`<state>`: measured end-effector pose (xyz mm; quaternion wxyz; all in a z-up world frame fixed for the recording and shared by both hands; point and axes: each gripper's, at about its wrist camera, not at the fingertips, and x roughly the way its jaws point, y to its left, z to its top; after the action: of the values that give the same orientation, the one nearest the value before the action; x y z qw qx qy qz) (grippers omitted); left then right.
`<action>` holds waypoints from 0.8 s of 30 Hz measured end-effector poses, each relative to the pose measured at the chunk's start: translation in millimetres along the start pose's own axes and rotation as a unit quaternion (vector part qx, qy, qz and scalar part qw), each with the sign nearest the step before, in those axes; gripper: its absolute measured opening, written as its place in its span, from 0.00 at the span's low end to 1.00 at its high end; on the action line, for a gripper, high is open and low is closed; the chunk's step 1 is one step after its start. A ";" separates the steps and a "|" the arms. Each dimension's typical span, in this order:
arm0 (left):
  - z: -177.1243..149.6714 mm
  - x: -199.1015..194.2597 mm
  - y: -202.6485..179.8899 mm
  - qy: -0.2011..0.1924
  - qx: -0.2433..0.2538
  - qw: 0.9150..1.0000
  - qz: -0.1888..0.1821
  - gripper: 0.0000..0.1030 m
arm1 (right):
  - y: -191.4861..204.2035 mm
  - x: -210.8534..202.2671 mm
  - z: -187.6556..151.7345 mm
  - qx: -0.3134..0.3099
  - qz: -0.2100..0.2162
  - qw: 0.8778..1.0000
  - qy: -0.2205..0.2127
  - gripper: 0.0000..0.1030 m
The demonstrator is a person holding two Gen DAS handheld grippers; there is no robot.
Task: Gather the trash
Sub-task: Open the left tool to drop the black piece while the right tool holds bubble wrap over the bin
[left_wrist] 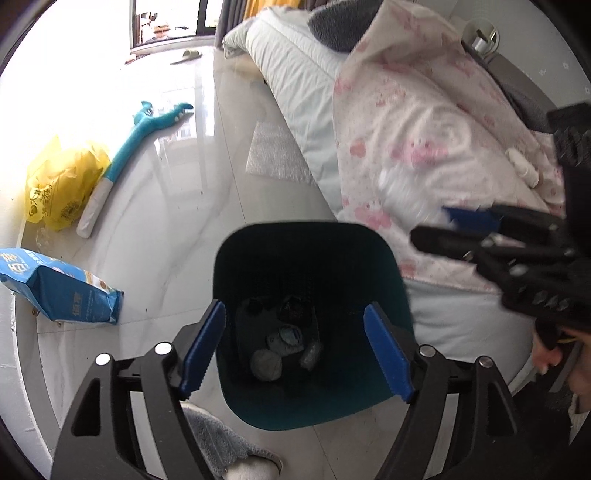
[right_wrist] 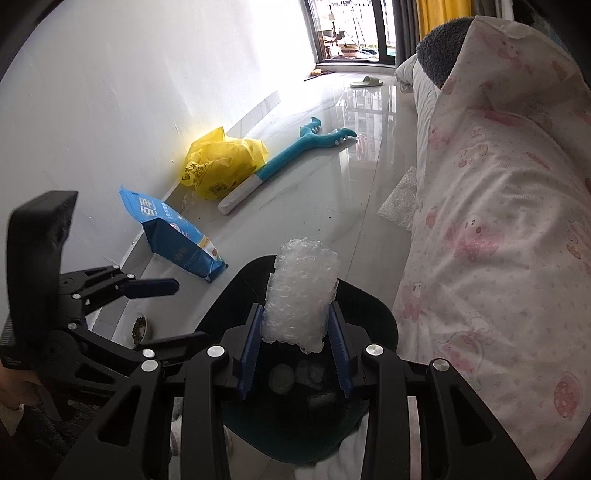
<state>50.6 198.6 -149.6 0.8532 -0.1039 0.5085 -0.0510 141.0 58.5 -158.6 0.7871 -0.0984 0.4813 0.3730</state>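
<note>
Right gripper (right_wrist: pixel 295 354) clenched on crumpled clear bubble-wrap wad (right_wrist: pixel 301 295), above dark teal plastic bin (right_wrist: pixel 384 321). Left gripper (left_wrist: pixel 295 347) released, empty, over same bin. Beside bin: blue printed bag (right_wrist: pixel 177 236), writing unreadable; yellow plastic bag (right_wrist: pixel 221 162).

You're looking across a glossy pale tile floor (right_wrist: pixel 314 184) that mirrors the daylight from a dark-framed glass door (right_wrist: pixel 351 33) at the far end, with a yellow curtain (right_wrist: pixel 439 14) beside it. A plain white wall (right_wrist: pixel 110 92) runs down the left side. Along the right stands a bed (left_wrist: pixel 295 85) with a pale mattress, draped with a white quilt printed in pink cartoon figures (right_wrist: pixel 498 221) (a dark grey fleece (right_wrist: pixel 443 48) shows beneath its far edge). A slipper (right_wrist: pixel 367 82) lies near the door. The light is soft and cool, brightest by the door, where the left wrist view washes out.
</note>
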 end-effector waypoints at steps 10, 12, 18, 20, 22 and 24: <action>9.1 -38.9 8.1 -0.099 0.006 0.995 0.019 0.82 | 0.8 40.1 -7.6 0.022 -0.002 0.998 0.054 0.35; 10.4 -46.1 9.6 -0.114 0.006 0.993 0.021 0.82 | 3.8 45.6 -8.8 0.020 -0.005 0.998 0.060 0.35; 14.8 -64.1 15.8 -0.149 0.002 0.989 0.019 0.83 | 12.0 62.2 -12.1 0.016 -0.011 0.997 0.081 0.35; 16.3 -69.3 16.1 -0.157 0.002 0.987 0.019 0.83 | 14.9 68.4 -12.8 0.014 -0.014 0.996 0.087 0.35; 17.6 -74.1 16.2 -0.166 0.003 0.986 0.020 0.83 | 16.1 74.1 -13.6 0.015 -0.019 0.995 0.093 0.35; 18.9 -78.9 16.2 -0.173 0.003 0.985 0.020 0.83 | 15.2 77.1 -13.6 0.018 -0.026 0.995 0.097 0.36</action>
<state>29.2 231.9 -76.9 0.9294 -0.0984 0.3552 -0.0171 141.3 100.1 -226.6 0.7473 -0.1327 0.5595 0.3330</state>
